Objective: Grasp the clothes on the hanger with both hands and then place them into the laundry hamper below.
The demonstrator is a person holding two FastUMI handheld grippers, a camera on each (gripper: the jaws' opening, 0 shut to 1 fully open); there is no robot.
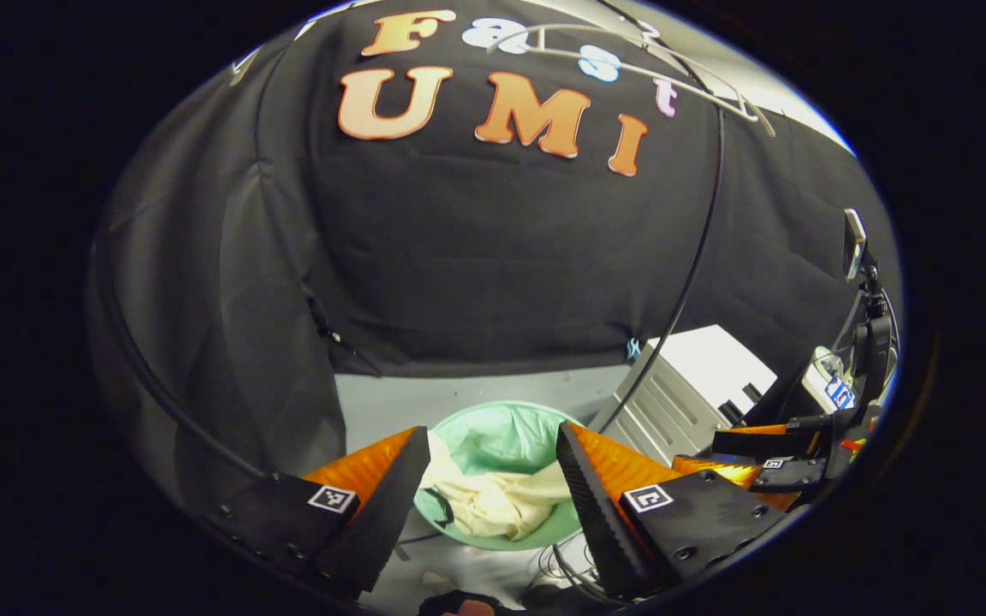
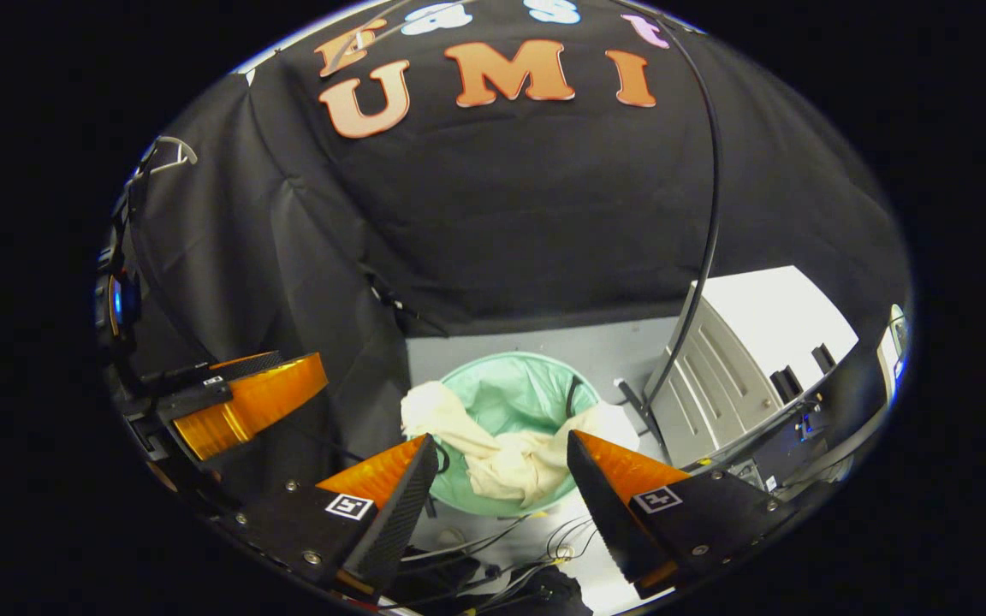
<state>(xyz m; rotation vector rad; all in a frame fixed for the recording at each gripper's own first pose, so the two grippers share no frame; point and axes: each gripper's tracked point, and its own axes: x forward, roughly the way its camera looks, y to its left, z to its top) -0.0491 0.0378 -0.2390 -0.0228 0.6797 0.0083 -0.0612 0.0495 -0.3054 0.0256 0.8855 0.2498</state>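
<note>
And the cream garment (image 1: 493, 500) is down in the green laundry hamper (image 1: 506, 428) on the floor, bunched in a heap against the near wall. In the right gripper view it drapes over the rim in two spots, one fold hanging off the left edge (image 2: 429, 406) and another over the right. So the drop looks done, though a tidy-up push could be called for if those overhanging folds count as not fully inside.

The left gripper (image 1: 493, 479) hangs above the hamper with its fingers spread wide apart and nothing between them; the cloth seen through the gap lies well below. The right gripper (image 2: 501, 488) is the same story: fingers parted, empty, poised over the hamper. Each one also turns up at the edge of the other's view, off to the side.

Up top, a white hanger (image 1: 630, 64) sits bare on its rail, no cloth on it that I can make out. That fits a job essentially finished.

The count, then: one garment, one hamper, one hanger that I can see, two grippers. Also one white cabinet (image 2: 750, 351) just beside the hamper on the right, a black cable (image 2: 707, 222) dropping down in front of it, and a tangle of thin wires (image 2: 544, 543) on the floor near the hamper, too muddled to count.
</note>
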